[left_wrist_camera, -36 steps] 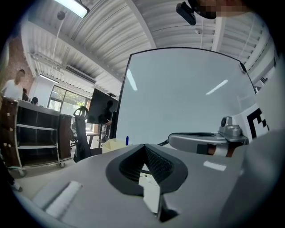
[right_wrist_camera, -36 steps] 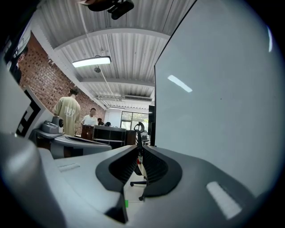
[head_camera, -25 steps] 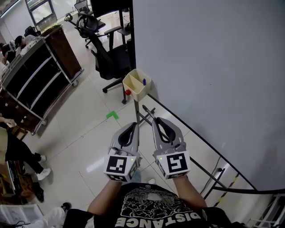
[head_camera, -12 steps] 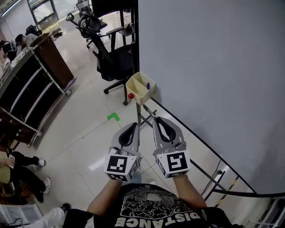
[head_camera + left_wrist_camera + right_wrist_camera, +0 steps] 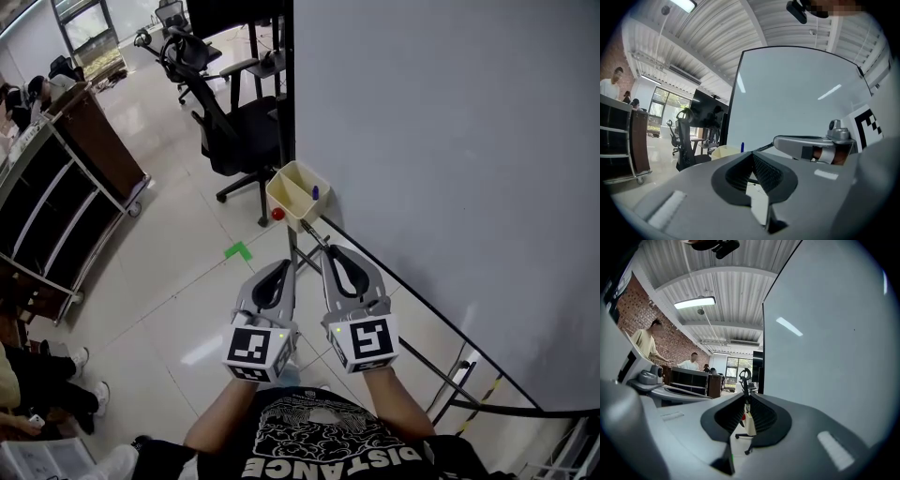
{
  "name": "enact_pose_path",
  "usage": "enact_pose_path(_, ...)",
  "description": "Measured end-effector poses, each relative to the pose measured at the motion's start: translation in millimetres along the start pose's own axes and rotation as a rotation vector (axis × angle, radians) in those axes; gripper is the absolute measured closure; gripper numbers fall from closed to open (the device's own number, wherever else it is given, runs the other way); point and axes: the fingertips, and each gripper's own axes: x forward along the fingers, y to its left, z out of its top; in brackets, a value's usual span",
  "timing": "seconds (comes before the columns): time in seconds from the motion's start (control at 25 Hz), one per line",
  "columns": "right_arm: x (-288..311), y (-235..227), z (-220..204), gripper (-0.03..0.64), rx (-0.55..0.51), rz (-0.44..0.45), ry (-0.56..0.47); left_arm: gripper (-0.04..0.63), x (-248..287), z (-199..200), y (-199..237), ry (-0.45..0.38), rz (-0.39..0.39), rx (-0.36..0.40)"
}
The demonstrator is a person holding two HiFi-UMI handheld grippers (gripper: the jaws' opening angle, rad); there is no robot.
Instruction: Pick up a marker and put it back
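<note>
A blue marker (image 5: 315,192) stands upright in a cream tray (image 5: 292,197) fixed at the whiteboard's lower left corner, with a red round thing (image 5: 277,214) on the tray's left side. My two grippers are held level, side by side, pointing toward the tray and short of it. The left gripper (image 5: 289,269) has its jaws together with nothing in them, and its own view shows the marker (image 5: 742,146) and tray (image 5: 723,151) ahead. The right gripper (image 5: 324,251) is also shut and empty; the tray (image 5: 750,423) shows through the slit below its tips.
The whiteboard (image 5: 450,141) fills the right side, with its black stand bars (image 5: 441,375) running along the floor. A black office chair (image 5: 230,122) stands beyond the tray. A dark shelving cart (image 5: 56,187) and seated people are at the left. Green tape (image 5: 237,250) marks the floor.
Both grippers have advanced toward the tray, which now sits lower and closer in the head view. The cart and the people at the left have slid toward the frame's edge.
</note>
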Motion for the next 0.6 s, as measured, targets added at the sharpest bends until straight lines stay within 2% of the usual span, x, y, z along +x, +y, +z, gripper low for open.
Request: enact_pose_path(0.6,54.9,-13.0,-20.3,0.583,0.001,-0.006,0.041,0.589,39.8,-4.7,32.9,0.021,-0.014,-0.01)
